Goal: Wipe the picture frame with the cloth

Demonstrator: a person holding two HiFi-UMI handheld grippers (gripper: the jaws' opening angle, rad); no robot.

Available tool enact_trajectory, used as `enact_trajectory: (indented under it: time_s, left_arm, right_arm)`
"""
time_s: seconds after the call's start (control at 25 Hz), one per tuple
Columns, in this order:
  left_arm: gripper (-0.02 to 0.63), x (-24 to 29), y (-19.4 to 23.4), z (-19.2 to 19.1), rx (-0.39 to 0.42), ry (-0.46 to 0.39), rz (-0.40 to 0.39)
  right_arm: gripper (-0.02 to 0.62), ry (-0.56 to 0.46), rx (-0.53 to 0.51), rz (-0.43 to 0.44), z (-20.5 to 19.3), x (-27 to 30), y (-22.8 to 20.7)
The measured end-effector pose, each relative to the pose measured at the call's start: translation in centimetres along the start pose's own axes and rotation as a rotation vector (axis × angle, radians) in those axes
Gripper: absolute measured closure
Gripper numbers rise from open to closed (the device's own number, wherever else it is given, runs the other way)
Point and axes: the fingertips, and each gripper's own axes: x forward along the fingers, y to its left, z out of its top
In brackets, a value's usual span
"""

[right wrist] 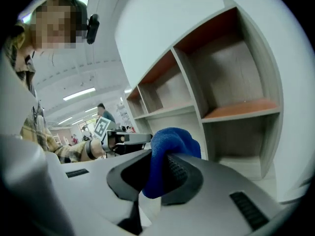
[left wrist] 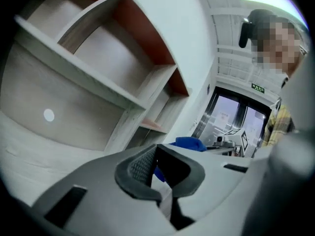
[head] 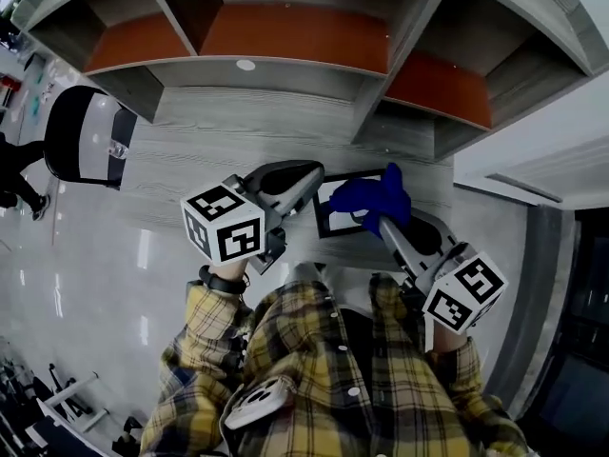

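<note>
A picture frame (head: 335, 198) with a black border lies on the grey wood-grain desk (head: 209, 150), just beyond both grippers. My right gripper (head: 385, 215) is shut on a blue cloth (head: 373, 196), and the cloth bulges out between its pads (right wrist: 179, 168) in the right gripper view. My left gripper (head: 309, 184) hangs at the frame's left side. Its jaws (left wrist: 157, 173) are shut and I see nothing between them. The two grippers face each other: the left gripper view shows the cloth (left wrist: 188, 143), and the right gripper view shows the left gripper (right wrist: 125, 137).
Open shelf compartments (head: 285, 36) with orange-brown floors rise behind the desk. A black and white chair (head: 86, 136) stands at the left on the glossy floor. The person's yellow plaid shirt (head: 333, 369) fills the near part of the head view. Distant people (right wrist: 103, 113) show in the right gripper view.
</note>
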Motion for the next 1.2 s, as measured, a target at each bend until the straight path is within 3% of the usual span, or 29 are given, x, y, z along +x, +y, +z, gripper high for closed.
enact_trajectory:
  time_s: [0.12, 0.36, 0.68, 1.2]
  left_arm:
    - [0.601, -0.6, -3.7, 2.3, 0.079, -0.046, -0.014]
    - [0.601, -1.2, -8.0, 4.8, 0.144, -0.080, -0.006]
    - [0.601, -0.4, -9.6, 5.6, 0.176, -0.080, 0.018]
    - [0.600, -2.6, -9.0, 5.6, 0.148, -0.023, 0.022]
  right_arm:
    - [0.541, -0.088, -0.019, 0.022, 2.8, -1.7, 0.5]
    - [0.541, -0.172, -0.063, 0.042, 5.6, -3.9, 0.4]
    - [0.541, -0.167, -0.075, 0.070, 5.7, -4.5, -0.4]
    - [0.543, -0.114, -0.099, 0.094, 5.7, -3.1, -0.7]
